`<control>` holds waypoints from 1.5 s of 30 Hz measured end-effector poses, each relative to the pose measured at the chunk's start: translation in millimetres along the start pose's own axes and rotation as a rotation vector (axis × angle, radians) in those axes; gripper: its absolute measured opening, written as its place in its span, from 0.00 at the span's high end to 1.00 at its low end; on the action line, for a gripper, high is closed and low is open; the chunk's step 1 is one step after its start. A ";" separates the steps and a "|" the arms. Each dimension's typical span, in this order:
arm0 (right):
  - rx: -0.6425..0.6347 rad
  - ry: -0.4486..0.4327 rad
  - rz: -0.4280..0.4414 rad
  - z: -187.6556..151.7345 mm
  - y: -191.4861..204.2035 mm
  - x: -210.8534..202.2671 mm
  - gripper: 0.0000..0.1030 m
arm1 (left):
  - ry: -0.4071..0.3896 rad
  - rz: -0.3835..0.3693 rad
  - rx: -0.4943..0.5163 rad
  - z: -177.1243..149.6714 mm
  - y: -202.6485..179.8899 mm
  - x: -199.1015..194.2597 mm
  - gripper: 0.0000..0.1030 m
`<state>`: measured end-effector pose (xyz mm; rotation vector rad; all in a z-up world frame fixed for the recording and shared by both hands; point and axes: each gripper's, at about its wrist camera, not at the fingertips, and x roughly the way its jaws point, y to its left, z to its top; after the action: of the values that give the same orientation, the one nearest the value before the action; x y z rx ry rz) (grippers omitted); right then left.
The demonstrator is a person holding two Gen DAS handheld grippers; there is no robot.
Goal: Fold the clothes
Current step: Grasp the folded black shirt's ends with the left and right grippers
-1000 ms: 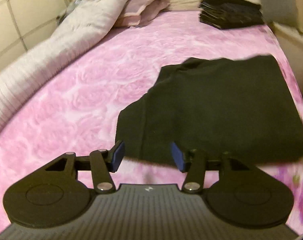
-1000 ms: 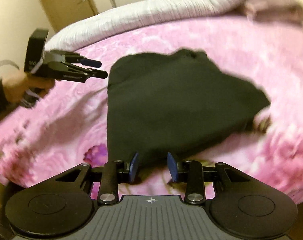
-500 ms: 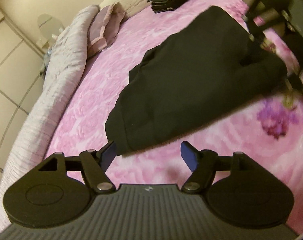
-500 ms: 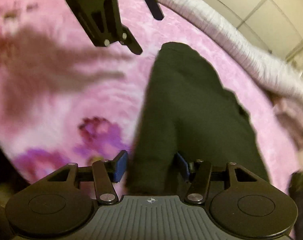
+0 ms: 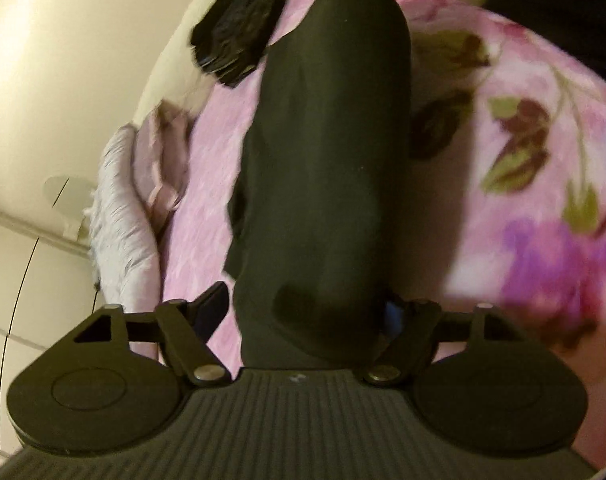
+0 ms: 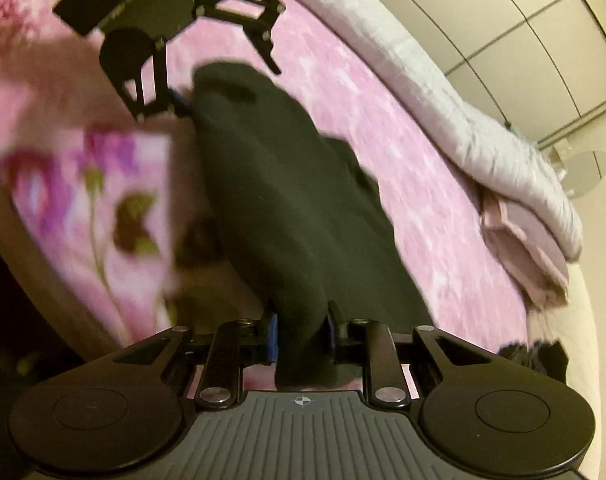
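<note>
A black garment (image 5: pixel 327 152) lies stretched across the pink floral bedspread (image 5: pixel 523 208), one end at each gripper. The left gripper (image 5: pixel 303 312) is closing with the cloth between its jaws, a gap still showing beside the left pad, so not yet clamped. The right gripper (image 6: pixel 301 332) is closing too, its blue pads (image 6: pixel 272 336) pinching a bunched fold. A stack of dark folded clothes (image 5: pixel 239 36) sits at eleven o'clock in the left wrist view

pink floral bed (image 5: pixel 523 208) bears black garment (image 5: pixel 327 160), dark stack (image 5: pixel 239 36), pillows (image 6: pixel 523 248).
</note>
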<state>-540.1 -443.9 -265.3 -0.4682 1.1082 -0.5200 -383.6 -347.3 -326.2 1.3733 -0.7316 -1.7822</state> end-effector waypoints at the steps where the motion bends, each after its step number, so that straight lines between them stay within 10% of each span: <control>1: -0.006 0.002 -0.013 -8.2 5.6 2.3 0.78 | 0.009 -0.016 0.019 4.9 -3.5 2.7 0.48; 4: -0.037 0.005 -0.067 -23.0 29.1 10.5 0.70 | 0.048 -0.065 0.058 11.1 -11.3 10.2 0.81; 12: -0.090 -0.071 -0.238 -18.4 87.7 27.0 0.38 | 0.069 -0.183 -0.167 9.9 26.8 17.9 0.85; 19: -0.140 -0.051 -0.332 -25.6 60.9 60.6 0.38 | 0.084 -0.178 -0.104 14.7 27.1 22.5 0.78; 24: -0.167 -0.046 -0.285 -30.2 43.9 65.3 0.61 | 0.093 -0.157 -0.049 21.3 12.5 20.5 0.70; 45: -0.118 -0.051 -0.219 -29.6 40.8 57.1 0.62 | 0.085 -0.074 0.200 26.3 -11.6 25.7 0.52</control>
<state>-540.8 -449.3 -341.2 -0.7081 1.0481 -0.6327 -415.1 -362.6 -342.5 1.6162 -0.8408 -1.7327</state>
